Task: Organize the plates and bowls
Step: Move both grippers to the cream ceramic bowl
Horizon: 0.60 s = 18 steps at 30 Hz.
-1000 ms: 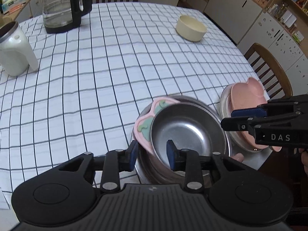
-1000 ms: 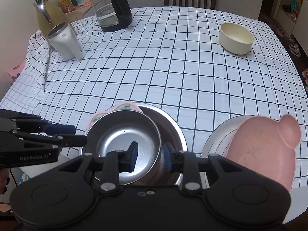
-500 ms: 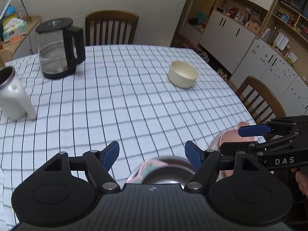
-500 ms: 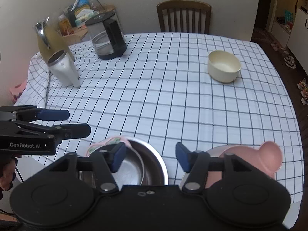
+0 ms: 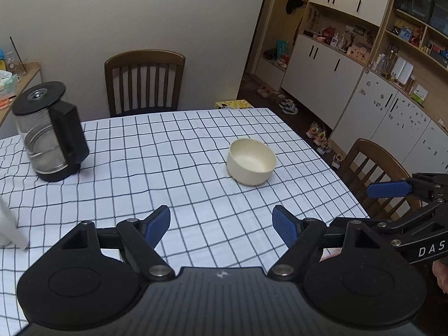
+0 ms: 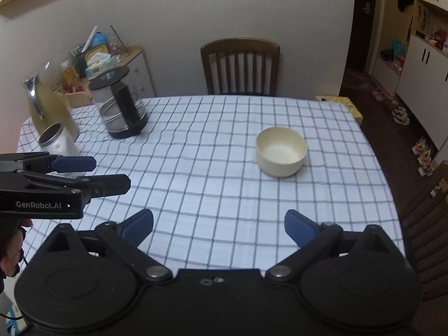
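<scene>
A cream bowl (image 5: 251, 161) stands upright on the checked tablecloth (image 5: 156, 151), far right of the table's middle; it also shows in the right wrist view (image 6: 281, 151). My left gripper (image 5: 222, 224) is open and empty, raised over the near table. My right gripper (image 6: 219, 225) is open and empty too. Each gripper shows in the other's view: the right one (image 5: 403, 196) at the right edge, the left one (image 6: 92, 172) at the left. The steel bowls and pink plates are hidden below both cameras.
A glass kettle (image 5: 49, 133) with a black handle stands at the far left, also in the right wrist view (image 6: 120, 103). A white steel-rimmed cup (image 6: 57, 142) and a yellowish jug (image 6: 47, 103) stand left. Wooden chairs (image 5: 144, 81) stand behind and at the right (image 5: 375, 168).
Both grippers opened, let go of the steel bowl and rose back from it. The stacked bowls and plates dropped out of view below the cameras.
</scene>
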Each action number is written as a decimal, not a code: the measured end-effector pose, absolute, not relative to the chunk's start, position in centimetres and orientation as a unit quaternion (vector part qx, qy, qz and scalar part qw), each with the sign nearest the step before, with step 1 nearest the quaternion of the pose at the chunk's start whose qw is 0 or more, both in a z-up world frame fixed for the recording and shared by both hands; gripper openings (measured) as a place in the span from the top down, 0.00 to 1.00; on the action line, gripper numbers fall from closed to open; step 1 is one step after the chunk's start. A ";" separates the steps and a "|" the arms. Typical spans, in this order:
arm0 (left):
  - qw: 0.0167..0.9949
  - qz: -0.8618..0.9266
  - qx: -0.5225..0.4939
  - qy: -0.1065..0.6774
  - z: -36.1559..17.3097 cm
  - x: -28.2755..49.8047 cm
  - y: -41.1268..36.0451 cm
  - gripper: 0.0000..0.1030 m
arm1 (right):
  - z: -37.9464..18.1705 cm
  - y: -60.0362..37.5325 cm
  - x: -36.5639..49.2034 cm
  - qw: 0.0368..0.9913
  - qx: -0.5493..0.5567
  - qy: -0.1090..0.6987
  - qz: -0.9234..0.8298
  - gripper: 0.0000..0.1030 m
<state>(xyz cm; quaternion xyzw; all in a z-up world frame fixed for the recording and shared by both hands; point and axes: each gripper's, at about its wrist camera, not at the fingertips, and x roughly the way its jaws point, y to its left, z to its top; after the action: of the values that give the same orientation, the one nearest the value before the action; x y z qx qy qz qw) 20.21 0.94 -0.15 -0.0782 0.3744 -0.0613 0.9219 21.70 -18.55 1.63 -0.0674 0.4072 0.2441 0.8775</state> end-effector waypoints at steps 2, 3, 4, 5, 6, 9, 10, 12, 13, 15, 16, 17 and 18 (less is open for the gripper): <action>0.919 -0.060 -0.079 0.381 -0.3 22.1 0.5 0.23 | 1.7 -19.1 23.1 0.883 -0.067 0.402 0.235 0.01; 0.918 -0.060 -0.079 0.383 -0.4 22.9 0.2 0.23 | 1.7 -19.4 23.9 0.885 -0.066 0.399 0.229 0.00; 0.917 -0.059 -0.079 0.387 -0.6 23.9 0.0 0.23 | 1.7 -19.7 24.6 0.888 -0.065 0.396 0.226 0.00; 0.914 -0.060 -0.080 0.393 -0.7 24.8 -0.3 0.23 | 1.6 -20.0 25.4 0.889 -0.065 0.394 0.223 0.00; 0.912 -0.063 -0.081 0.398 -0.9 25.7 -0.5 0.23 | 1.5 -20.2 26.2 0.890 -0.063 0.393 0.221 0.00; 0.906 -0.062 -0.082 0.410 -1.6 28.4 -1.2 0.23 | 1.1 -20.8 28.4 0.892 -0.060 0.392 0.216 0.00; 0.905 -0.063 -0.083 0.413 -1.8 29.3 -1.4 0.23 | 0.9 -21.0 29.2 0.892 -0.058 0.394 0.212 0.00; 0.903 -0.057 -0.084 0.418 -2.2 31.1 -1.8 0.23 | 0.3 -21.3 30.9 0.890 -0.052 0.401 0.209 0.00; 0.903 -0.055 -0.084 0.419 -2.4 31.9 -2.0 0.23 | 0.1 -21.4 31.7 0.890 -0.049 0.404 0.207 0.00; 0.901 -0.053 -0.081 0.423 -2.9 33.5 -2.4 0.23 | -0.6 -21.7 33.3 0.889 -0.047 0.409 0.201 0.00; 0.900 -0.056 -0.079 0.426 -3.2 34.4 -2.6 0.23 | -1.0 -21.8 34.0 0.889 -0.046 0.411 0.198 0.00; 0.899 -0.055 -0.077 0.427 -3.5 35.2 -2.8 0.23 | -1.3 -21.9 34.8 0.889 -0.043 0.413 0.194 0.00; 0.899 -0.049 -0.073 0.428 -3.8 36.0 -3.0 0.23 | -1.7 -22.1 35.5 0.887 -0.040 0.418 0.191 0.00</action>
<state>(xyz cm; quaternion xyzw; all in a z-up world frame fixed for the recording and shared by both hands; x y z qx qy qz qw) 35.98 -2.98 -3.76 -0.0731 0.4284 -0.0494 0.8992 35.53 -22.05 -1.72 -0.0399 0.4180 0.1908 0.8873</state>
